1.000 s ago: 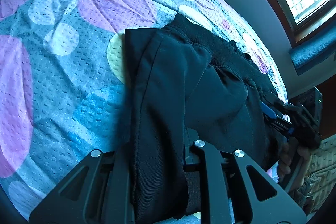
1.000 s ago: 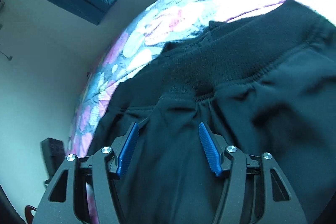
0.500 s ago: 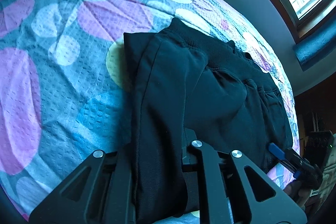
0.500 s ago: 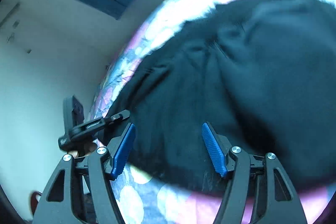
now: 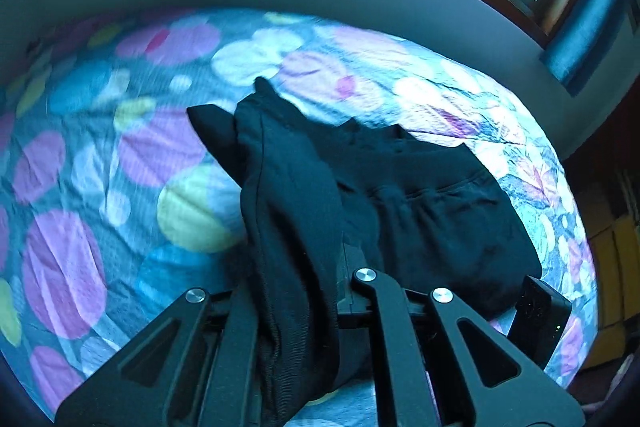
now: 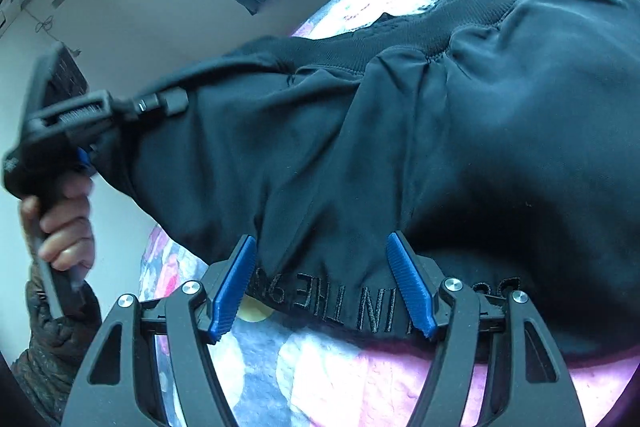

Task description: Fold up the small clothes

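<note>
Left wrist view first: the left gripper (image 5: 298,291) has its fingertips totally buried in a fold of the black fabric garment with a ribbed waistband (image 5: 420,195), clamped tight on it, lifting that part off the polka-dot bedspread (image 5: 120,155) (the rest lies on the bed). Right wrist view: the right gripper (image 6: 322,281) has its blue pads apart, the garment's lettered hem edge between them, apparently unpinched. The left hand (image 6: 60,223) sits at the frame's left, a bit blurred.

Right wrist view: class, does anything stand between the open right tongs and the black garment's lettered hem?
Nothing visible does. The right tongs straddle the hem of the black garment, pads apart, while the left tongs hold its far edge.
</note>
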### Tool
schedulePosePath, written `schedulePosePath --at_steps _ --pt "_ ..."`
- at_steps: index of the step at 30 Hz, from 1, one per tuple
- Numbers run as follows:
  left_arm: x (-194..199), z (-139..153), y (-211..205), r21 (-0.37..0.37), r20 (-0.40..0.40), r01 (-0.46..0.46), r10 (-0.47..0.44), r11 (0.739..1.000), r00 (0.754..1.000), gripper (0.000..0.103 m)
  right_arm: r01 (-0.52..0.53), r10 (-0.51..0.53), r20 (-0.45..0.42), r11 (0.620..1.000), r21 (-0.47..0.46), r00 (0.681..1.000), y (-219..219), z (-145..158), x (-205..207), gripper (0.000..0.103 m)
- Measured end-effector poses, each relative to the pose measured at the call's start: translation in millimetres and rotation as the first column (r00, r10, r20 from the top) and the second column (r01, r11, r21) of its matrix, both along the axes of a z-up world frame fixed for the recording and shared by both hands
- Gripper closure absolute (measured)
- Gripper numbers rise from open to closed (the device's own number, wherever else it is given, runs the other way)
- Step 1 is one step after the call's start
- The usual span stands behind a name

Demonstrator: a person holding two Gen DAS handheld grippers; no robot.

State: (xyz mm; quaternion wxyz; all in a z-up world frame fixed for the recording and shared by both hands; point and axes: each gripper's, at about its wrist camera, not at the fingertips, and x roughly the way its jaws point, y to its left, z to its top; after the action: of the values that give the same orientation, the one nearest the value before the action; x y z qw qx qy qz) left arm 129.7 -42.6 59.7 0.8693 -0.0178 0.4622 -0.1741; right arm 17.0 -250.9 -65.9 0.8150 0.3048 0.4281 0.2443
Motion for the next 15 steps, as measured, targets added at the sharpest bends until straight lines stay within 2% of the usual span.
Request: schedulePosePath --at_steps 3,9,15 --pt "-7.6 16.5 -38.5 0.053 0.028 0.038 -0.04 0.998 0.999 0.097 0.017 -0.015 -0.028 0.997 0.071 0.999 -14.9 4.0 -13.4 0.036" --pt "-23.7 26.8 -123.7 0.179 0.066 0.086 -0.099 0.98 0.993 0.097 0.066 -0.062 -0.046 0.995 0.081 0.997 -57.4 7.7 -43.4 0.036" --pt "-37.9 -1.6 -205.3 0.309 0.073 0.129 -0.159 0.942 0.985 0.097 0.116 -0.113 -0.046 0.991 0.069 0.992 -96.0 13.6 -76.8 0.036"
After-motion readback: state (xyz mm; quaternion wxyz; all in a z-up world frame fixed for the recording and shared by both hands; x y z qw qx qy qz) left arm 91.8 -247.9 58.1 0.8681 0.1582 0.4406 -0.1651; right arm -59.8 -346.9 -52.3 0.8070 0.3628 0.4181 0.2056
